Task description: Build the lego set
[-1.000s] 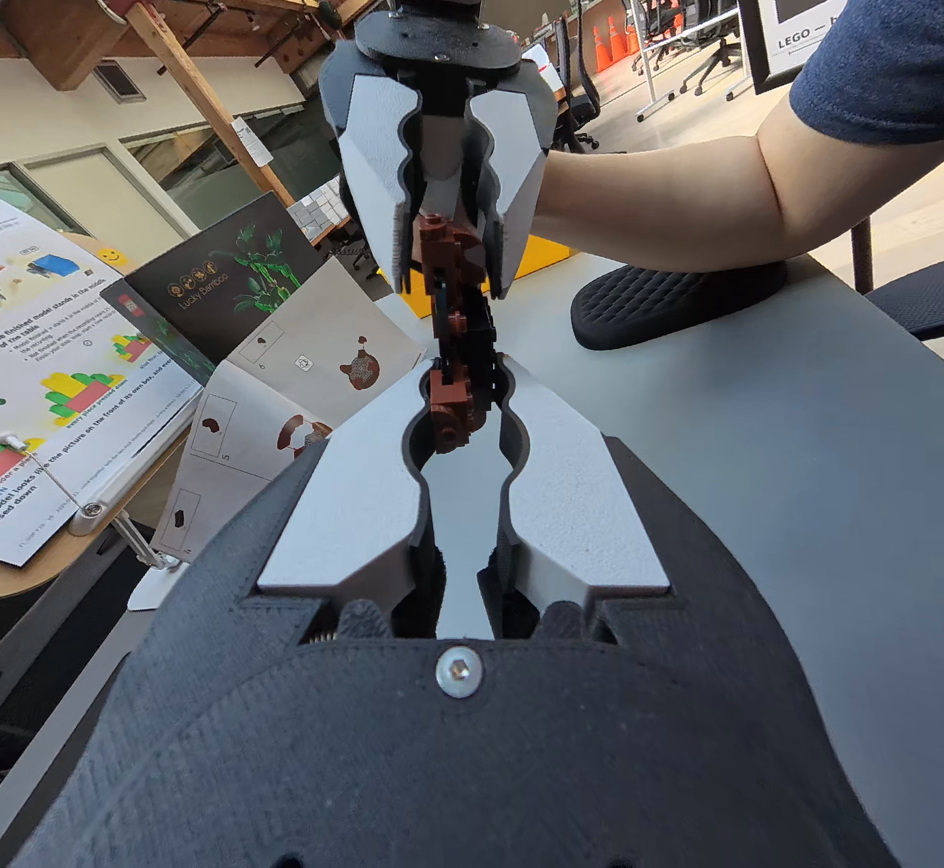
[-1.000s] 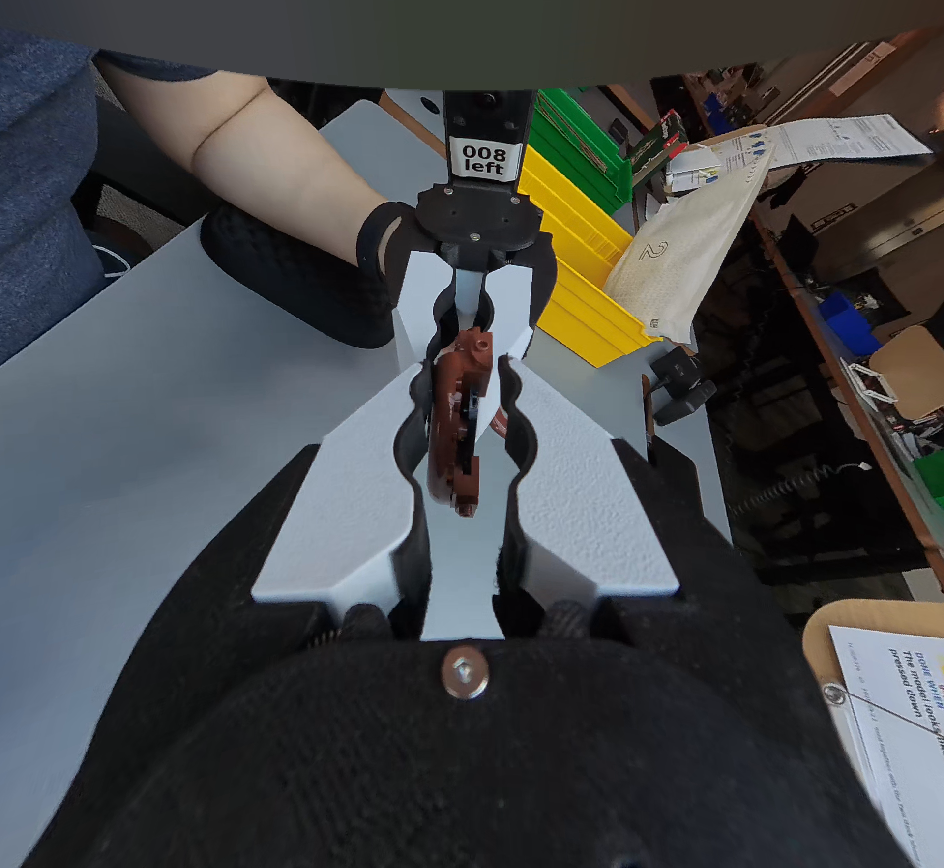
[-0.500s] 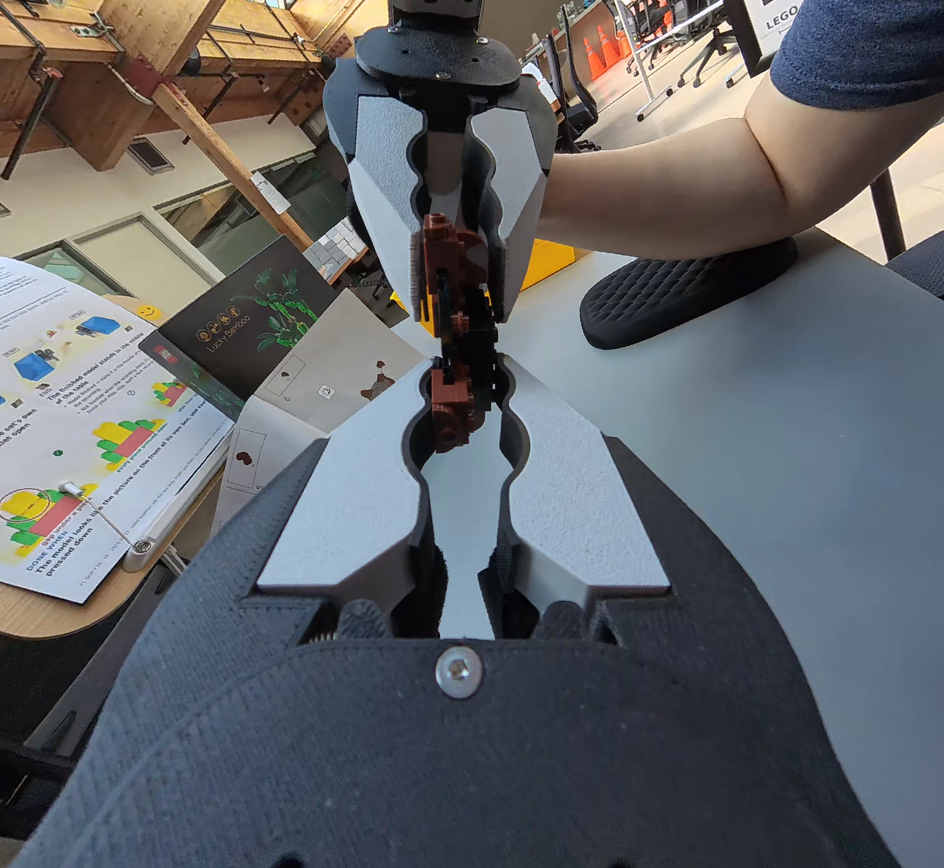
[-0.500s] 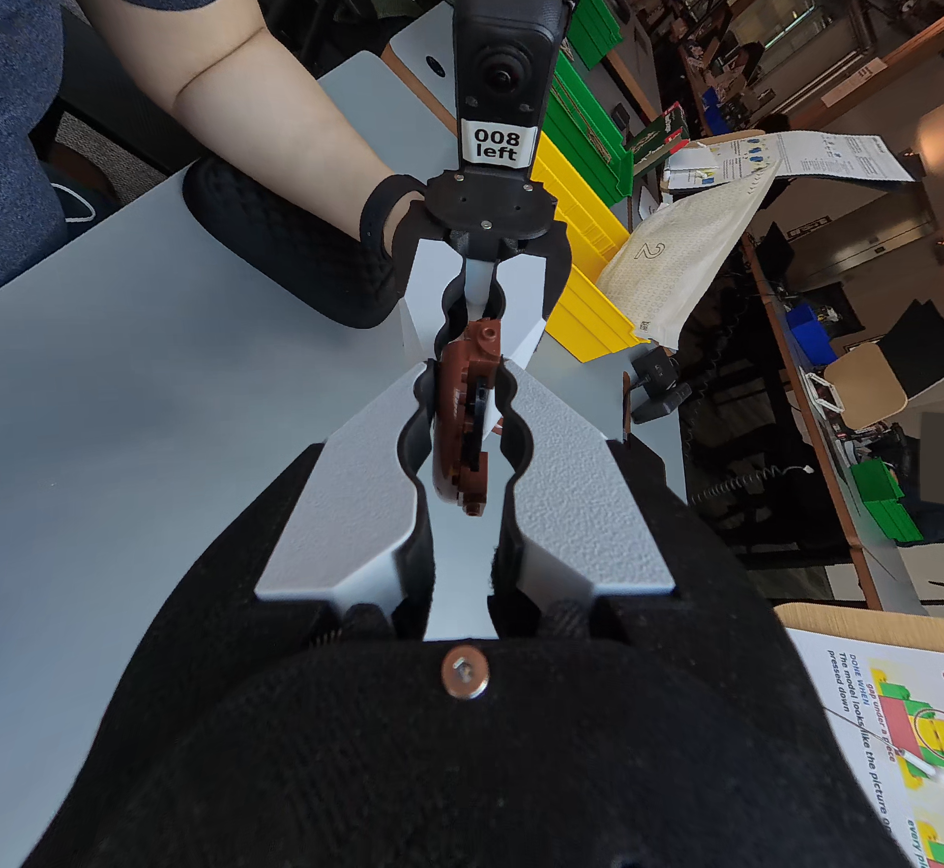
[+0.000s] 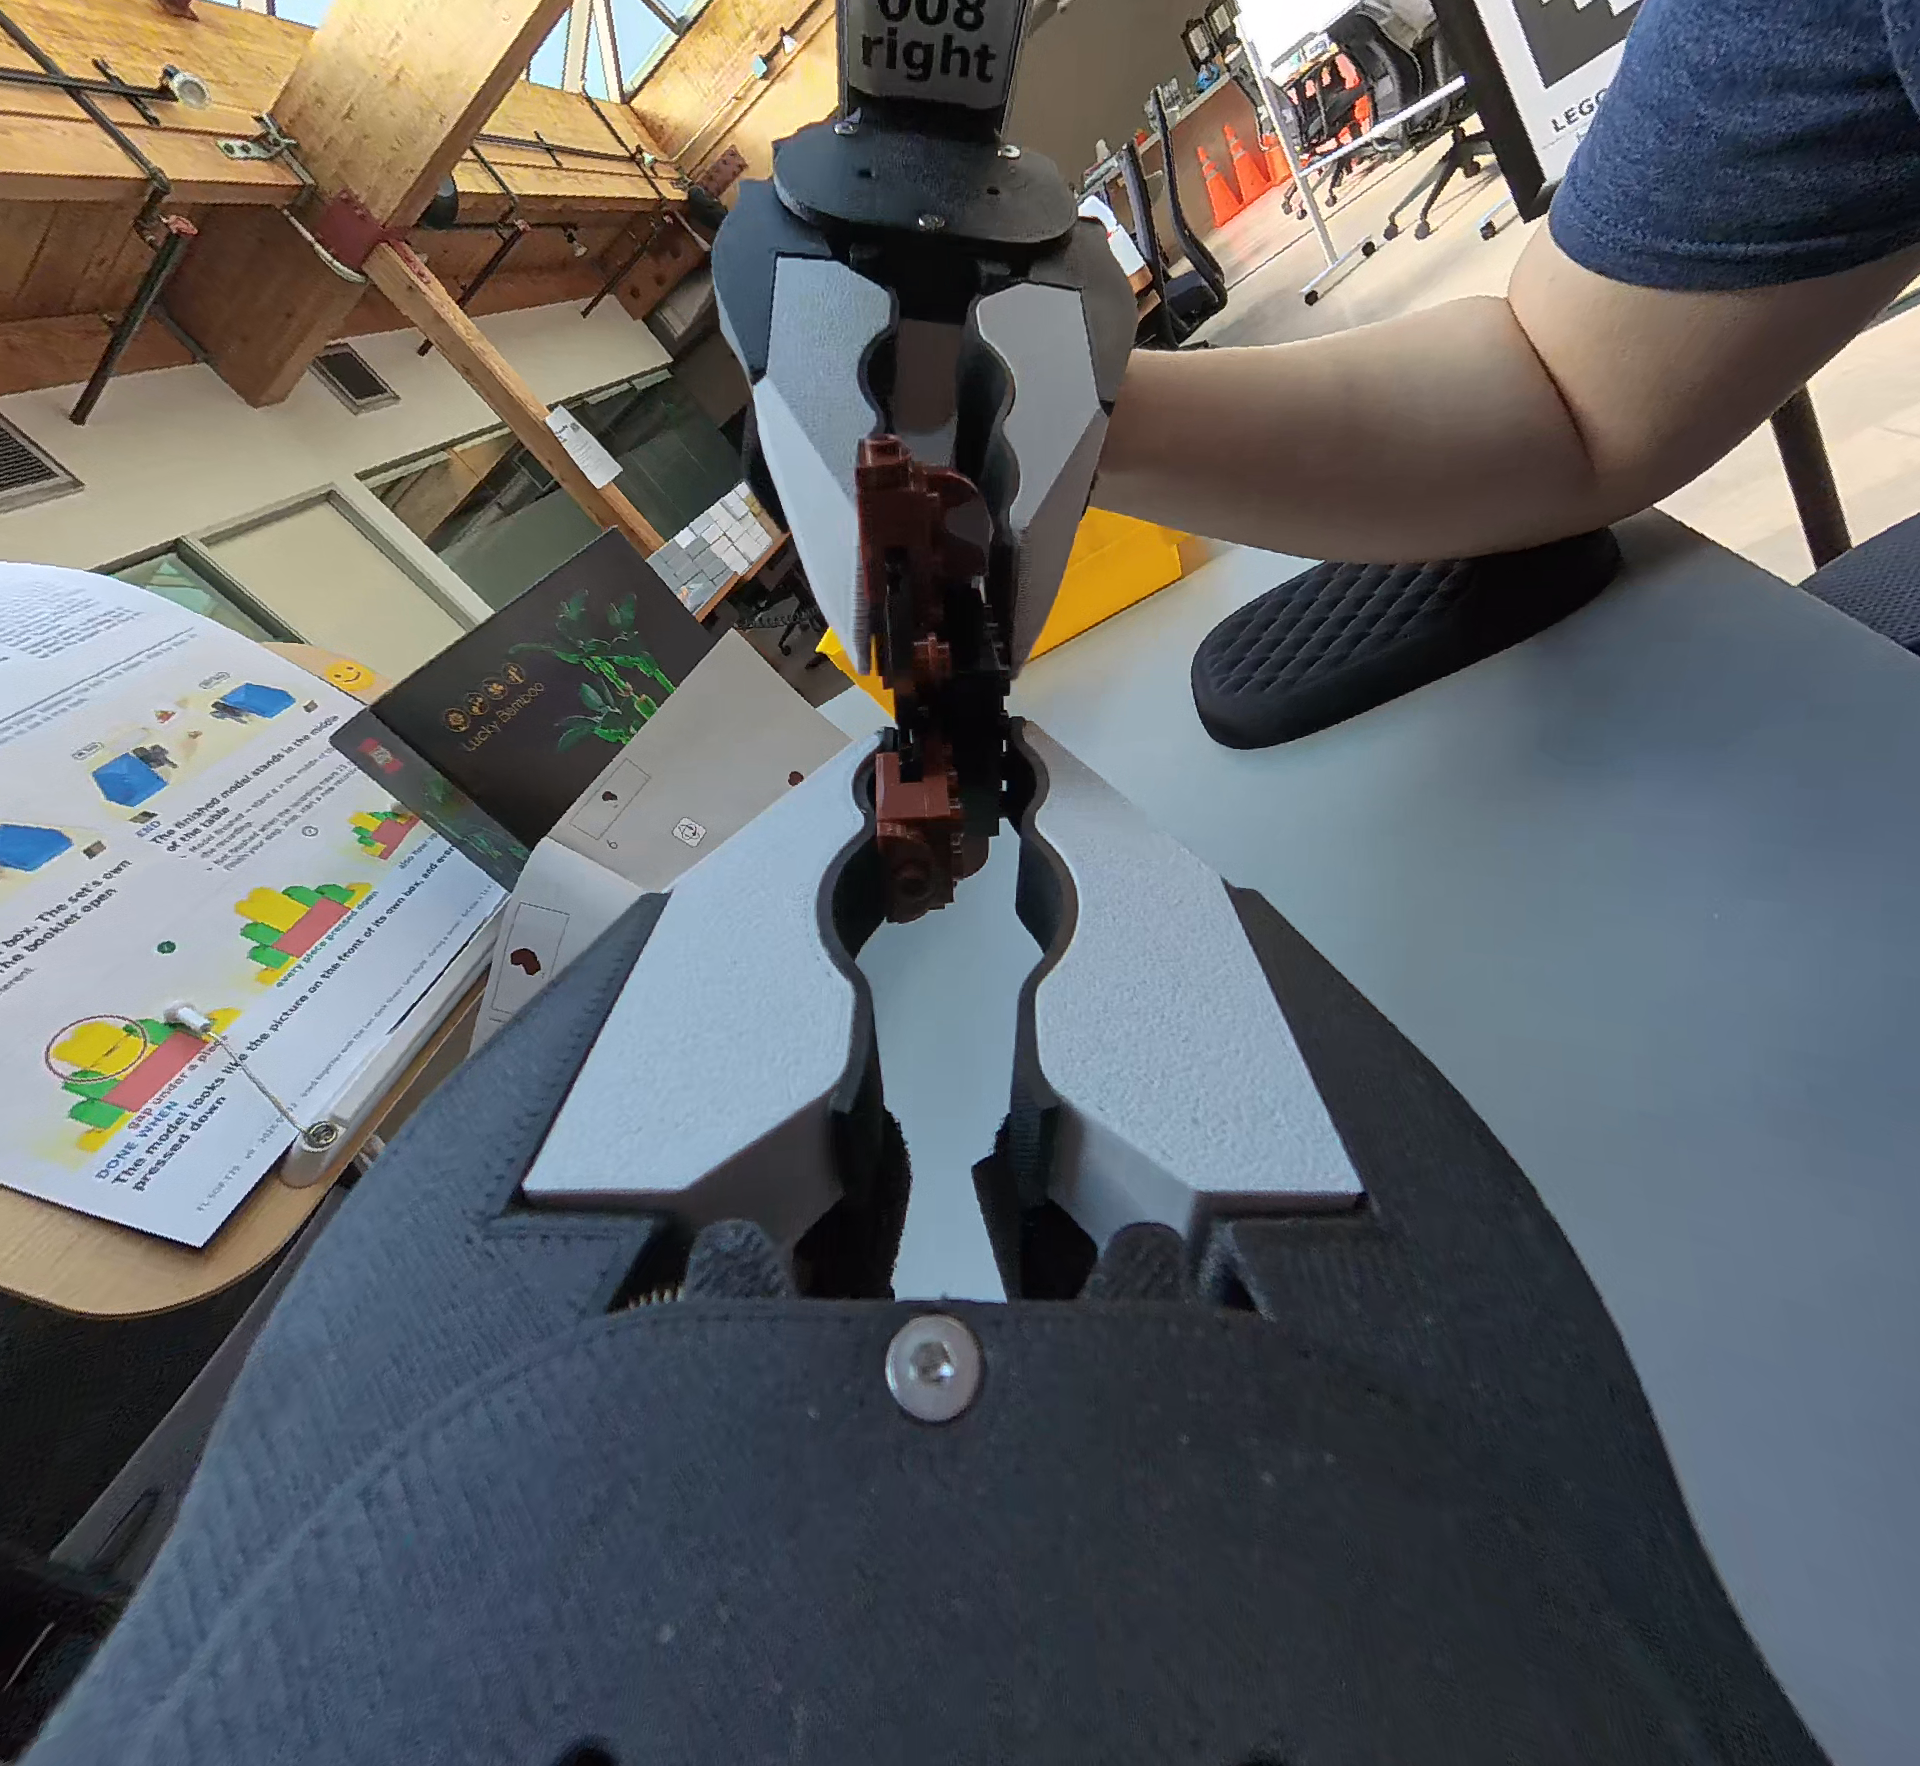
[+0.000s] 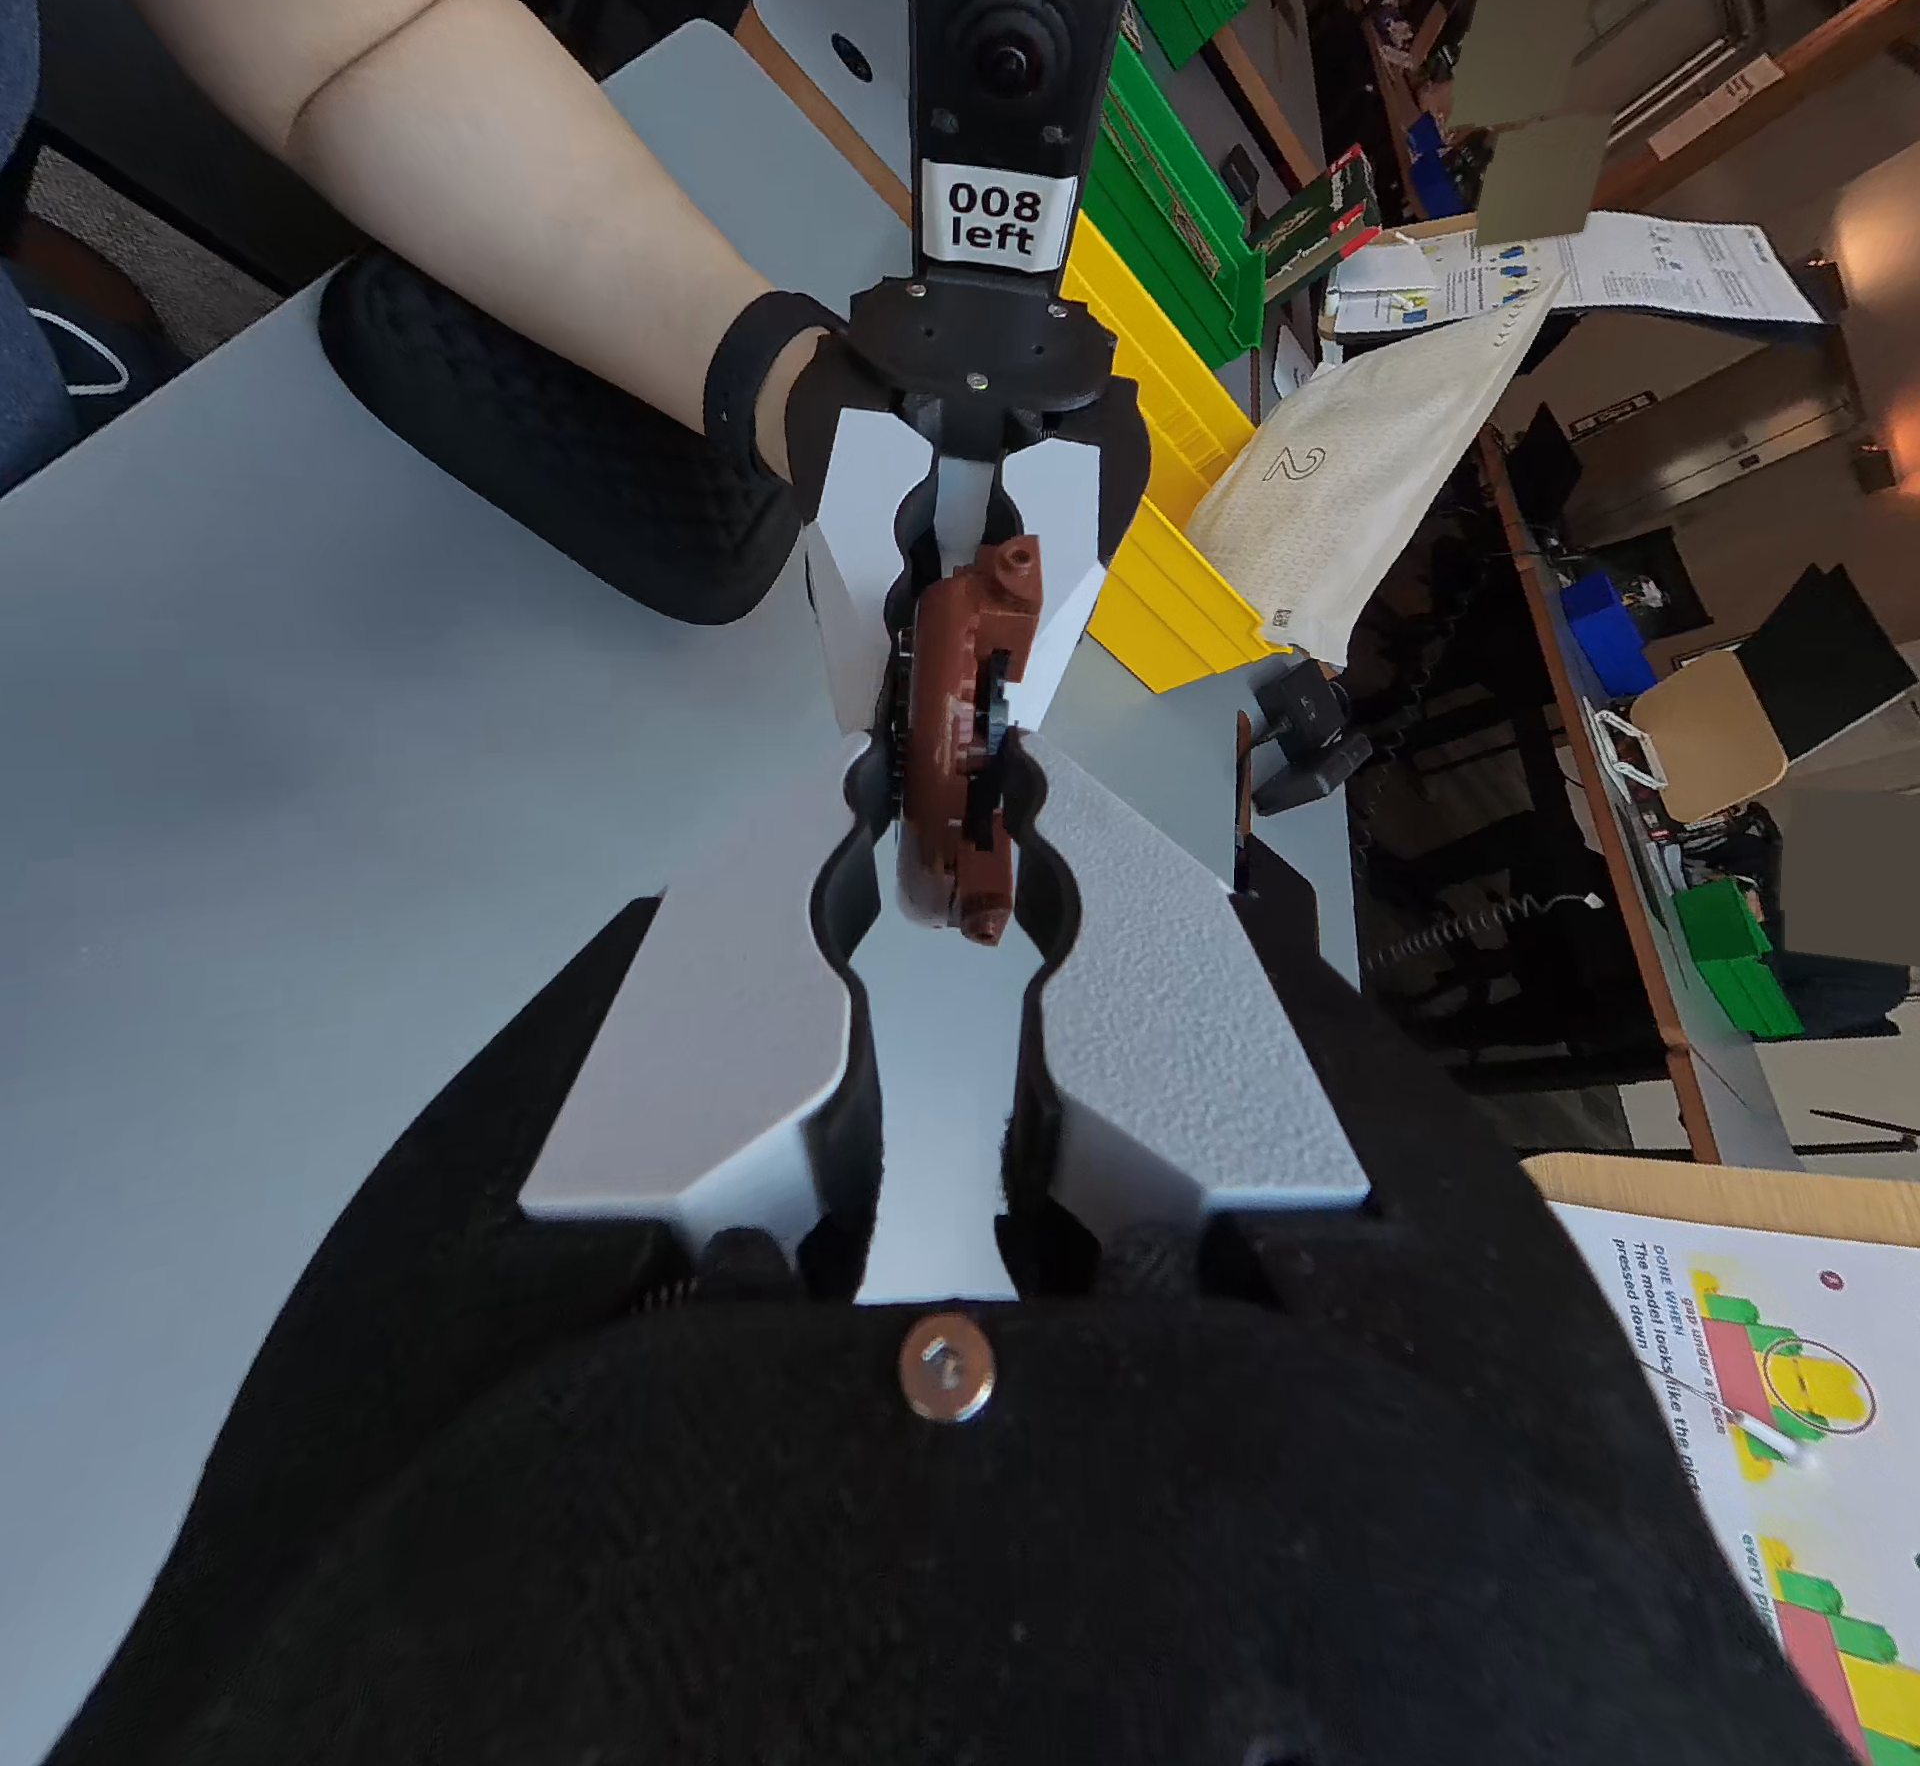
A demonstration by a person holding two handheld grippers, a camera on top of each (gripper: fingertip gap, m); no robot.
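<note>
Brown and black lego assembly [image 5: 930, 677] hangs in the air above the grey desk [image 5: 1558, 885], pinched from both ends. The left gripper [image 5: 940, 781] has its two grey fingers [image 5: 727, 968] closed on the near end of the piece, and the right gripper [image 5: 925, 573], pointing back at it tip to tip, is clamped on the far end. From the right wrist view the same lego assembly [image 6: 961, 750] runs lengthwise between the right gripper [image 6: 951, 781] and the left gripper [image 6: 956, 636]. A forearm [image 5: 1351, 428] rests on a black padded rest [image 5: 1403, 636] near the desk's far edge. Off the desk's left edge, an open instruction booklet [image 5: 644, 781] stands beside a printed sheet [image 5: 156, 885]. Yellow bins [image 6: 1164, 490] and green bins [image 6: 1174, 116] sit beyond the desk's far corner.
</note>
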